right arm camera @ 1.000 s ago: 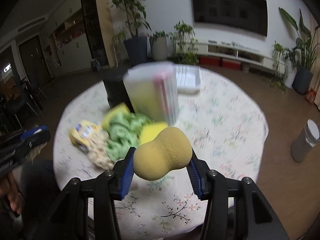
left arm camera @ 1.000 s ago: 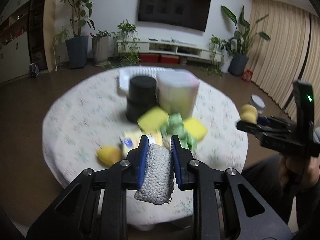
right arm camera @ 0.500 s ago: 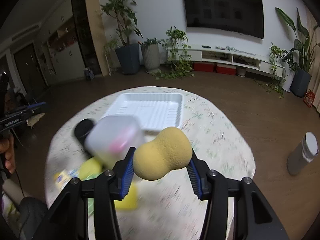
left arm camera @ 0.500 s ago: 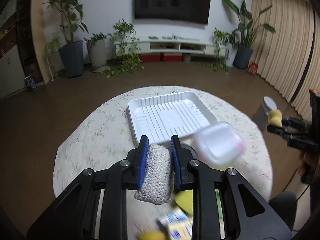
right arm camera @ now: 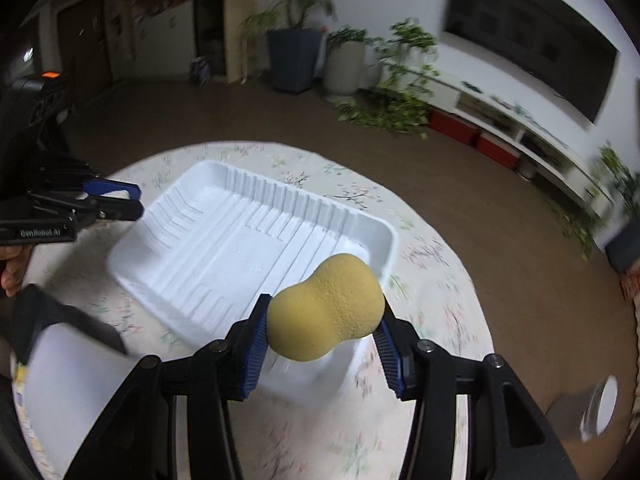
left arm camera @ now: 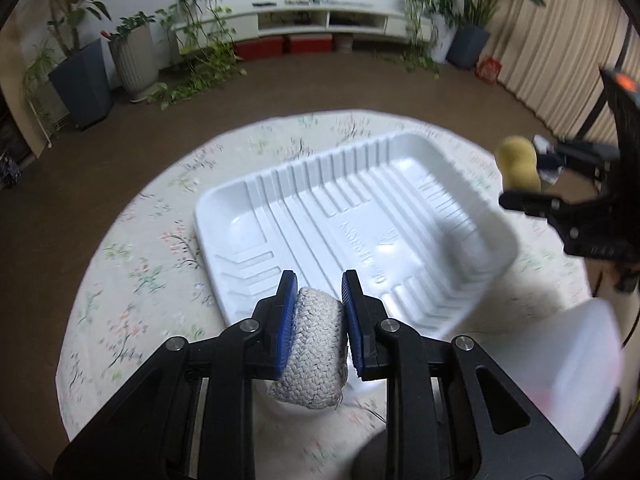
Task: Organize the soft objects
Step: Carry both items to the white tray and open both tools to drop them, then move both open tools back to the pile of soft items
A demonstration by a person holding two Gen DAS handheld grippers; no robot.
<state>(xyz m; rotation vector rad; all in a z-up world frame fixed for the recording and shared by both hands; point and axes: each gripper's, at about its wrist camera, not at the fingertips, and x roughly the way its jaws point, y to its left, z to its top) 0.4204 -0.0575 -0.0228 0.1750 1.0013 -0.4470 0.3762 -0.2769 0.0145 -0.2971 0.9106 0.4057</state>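
A white ribbed tray [left arm camera: 496,224] [right arm camera: 132,252] lies empty on the round floral table. My left gripper [left arm camera: 316,308] is shut on a grey woven pad [left arm camera: 314,352], held just over the tray's near rim. A yellow peanut-shaped sponge [right arm camera: 326,306] is clamped in my right gripper [right arm camera: 322,314], above the tray's near right corner. In the left wrist view the right gripper [left arm camera: 520,174] and its sponge [left arm camera: 518,162] hang at the tray's right end. From the right wrist camera the left gripper [right arm camera: 128,200] shows at the tray's left end, a hand behind it.
The table wears a floral cloth [left arm camera: 132,264] [right arm camera: 436,264]. A blurred translucent white container [left arm camera: 580,364] [right arm camera: 76,392] stands close by the tray with a dark object [right arm camera: 52,316] behind it. Potted plants [left arm camera: 80,76] and a low TV shelf [left arm camera: 320,20] line the far wall.
Both grippers have swept forward over the table, past the pile of soft things and the containers, and now hang over the tray's near edge. Each keeps its grip.
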